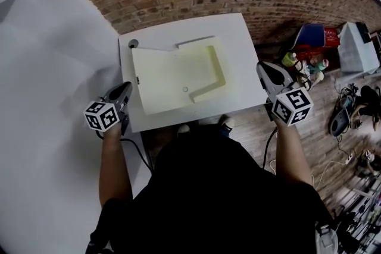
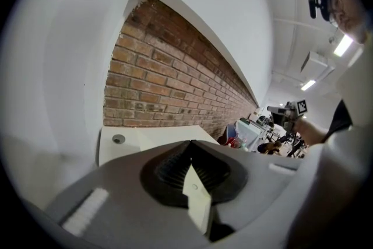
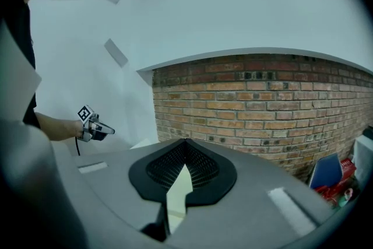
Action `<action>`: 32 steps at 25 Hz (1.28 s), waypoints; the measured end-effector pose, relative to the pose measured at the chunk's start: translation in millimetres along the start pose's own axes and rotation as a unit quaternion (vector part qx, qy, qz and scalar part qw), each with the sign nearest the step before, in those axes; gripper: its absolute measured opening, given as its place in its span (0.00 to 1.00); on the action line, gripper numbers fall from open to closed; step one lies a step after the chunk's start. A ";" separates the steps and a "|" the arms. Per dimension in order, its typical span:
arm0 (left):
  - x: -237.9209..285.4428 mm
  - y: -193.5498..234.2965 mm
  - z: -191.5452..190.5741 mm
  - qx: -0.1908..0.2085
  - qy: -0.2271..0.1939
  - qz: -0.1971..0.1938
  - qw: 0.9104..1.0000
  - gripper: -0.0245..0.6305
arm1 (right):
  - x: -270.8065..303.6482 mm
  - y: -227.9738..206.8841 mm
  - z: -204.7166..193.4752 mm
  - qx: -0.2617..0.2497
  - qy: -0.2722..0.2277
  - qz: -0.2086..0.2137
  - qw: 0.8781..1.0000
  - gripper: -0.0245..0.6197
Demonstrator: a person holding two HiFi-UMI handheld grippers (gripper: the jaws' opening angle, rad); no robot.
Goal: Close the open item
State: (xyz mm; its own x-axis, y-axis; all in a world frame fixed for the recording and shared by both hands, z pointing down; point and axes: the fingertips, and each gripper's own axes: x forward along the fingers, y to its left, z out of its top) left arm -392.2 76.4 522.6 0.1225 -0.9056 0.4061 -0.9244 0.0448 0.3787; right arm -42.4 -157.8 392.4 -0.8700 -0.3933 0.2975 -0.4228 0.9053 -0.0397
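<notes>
Person's torso (image 1: 208, 187) looms before the table (image 1: 238, 33); left gripper (image 1: 126, 87) and right gripper (image 1: 262, 68), closed empty, flank a seemingly open cream box (image 1: 172, 80).

Head camera is looking steeply down at the table (image 1: 244, 44); gripper cameras are facing level across it, sharing the wall (image 3: 262, 102).

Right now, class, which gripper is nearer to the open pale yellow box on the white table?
Left. The left gripper is right beside the pale yellow box, at its left edge. The right gripper is at the white table's right edge, with bare tabletop between it and the box.
</notes>
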 end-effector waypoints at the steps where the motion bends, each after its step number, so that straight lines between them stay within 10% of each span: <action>1: 0.1 1.6 -3.9 -0.001 0.002 0.007 1.000 0.04 | 1.4 -1.5 -0.5 -0.001 0.002 0.004 1.000 0.05; 18: -13.2 14.1 -91.2 -0.073 0.026 0.088 0.993 0.05 | 47.0 -8.0 4.9 -0.034 0.022 0.091 0.995 0.05; 32: 4.3 -0.9 -162.0 -0.116 0.090 0.088 0.985 0.26 | 80.4 1.3 1.7 -0.057 0.045 0.148 0.986 0.05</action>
State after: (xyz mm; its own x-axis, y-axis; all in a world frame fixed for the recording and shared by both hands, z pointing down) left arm -332.4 140.8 658.7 0.0481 -0.7868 0.6154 -0.8318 0.3095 0.4607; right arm -113.3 -188.5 414.6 -0.9227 -0.0982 0.3728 -0.1182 0.9925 -0.0313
